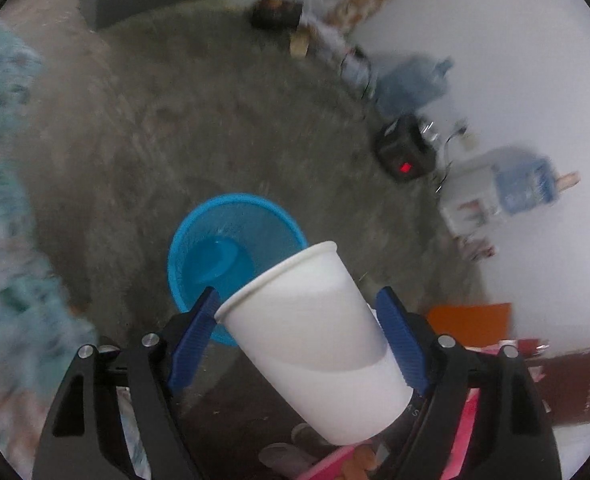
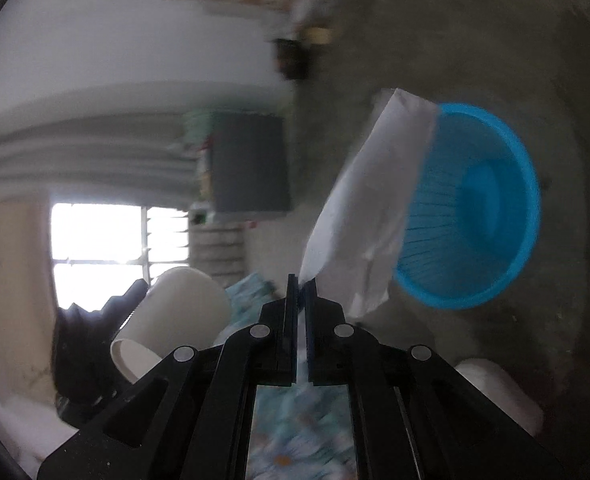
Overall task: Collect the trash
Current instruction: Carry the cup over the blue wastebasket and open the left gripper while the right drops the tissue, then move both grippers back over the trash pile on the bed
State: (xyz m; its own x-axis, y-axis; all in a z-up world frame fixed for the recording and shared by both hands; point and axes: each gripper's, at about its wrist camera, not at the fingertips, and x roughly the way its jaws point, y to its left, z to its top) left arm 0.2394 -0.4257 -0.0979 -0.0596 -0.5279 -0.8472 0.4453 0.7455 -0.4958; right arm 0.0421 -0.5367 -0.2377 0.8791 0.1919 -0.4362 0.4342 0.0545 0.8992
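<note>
The left gripper (image 1: 297,300) has its blue fingers (image 1: 401,340) clenched on a white paper cup (image 1: 319,344), tilted with its rim toward the far left, above the near edge of a blue plastic basket (image 1: 235,216) standing on the grey floor (image 1: 175,120). The right gripper (image 2: 302,284) pinches a white sheet of paper (image 2: 371,208) by its corner, the sheet hanging in front of the same basket's left side.

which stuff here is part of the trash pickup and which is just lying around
Part of the job:
white paper cup, between the left gripper fingers
white paper, pinched by the right gripper
blue basket

Just lying about:
water jugs
black box
orange sheet
</note>
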